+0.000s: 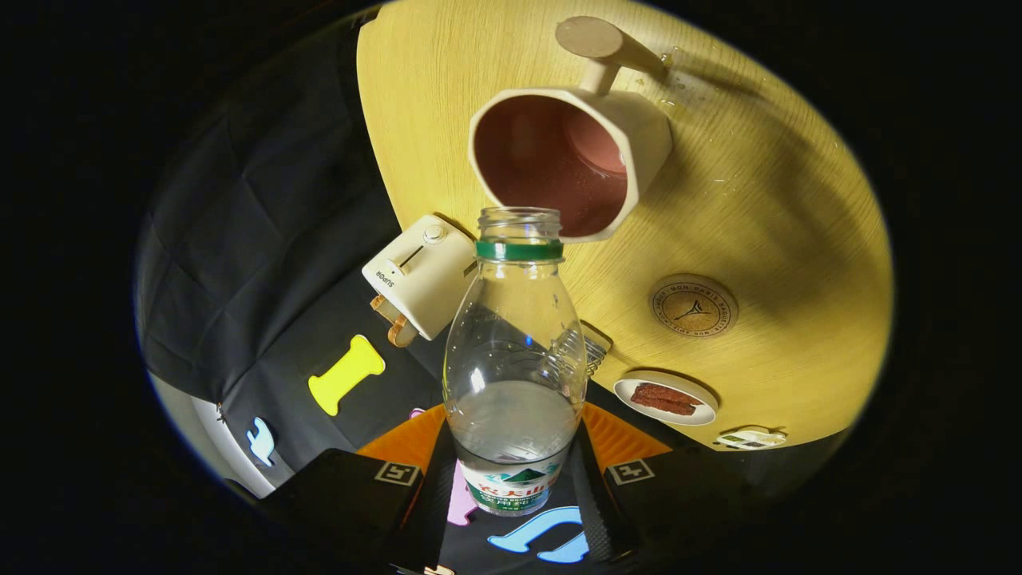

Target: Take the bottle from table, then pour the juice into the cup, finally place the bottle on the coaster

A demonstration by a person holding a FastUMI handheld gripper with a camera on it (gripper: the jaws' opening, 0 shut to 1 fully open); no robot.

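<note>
- Jaws pinch the uncapped bottle (515, 351), its mouth at the cup (568, 160) rim.
- Coaster (693, 305) sits on open surface (782, 208) beyond.
- Toaster (421, 275) and plate (667, 399) near the surface's edge.

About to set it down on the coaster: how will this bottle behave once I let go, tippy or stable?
The bottle, held between the gripper fingers, looks uncapped and only partly filled, so probably light and easy to knock over. Its clear thin plastic may flex under the fingers. The cork coaster looks small, so centre it; liquid left could spill if it tips.
</note>
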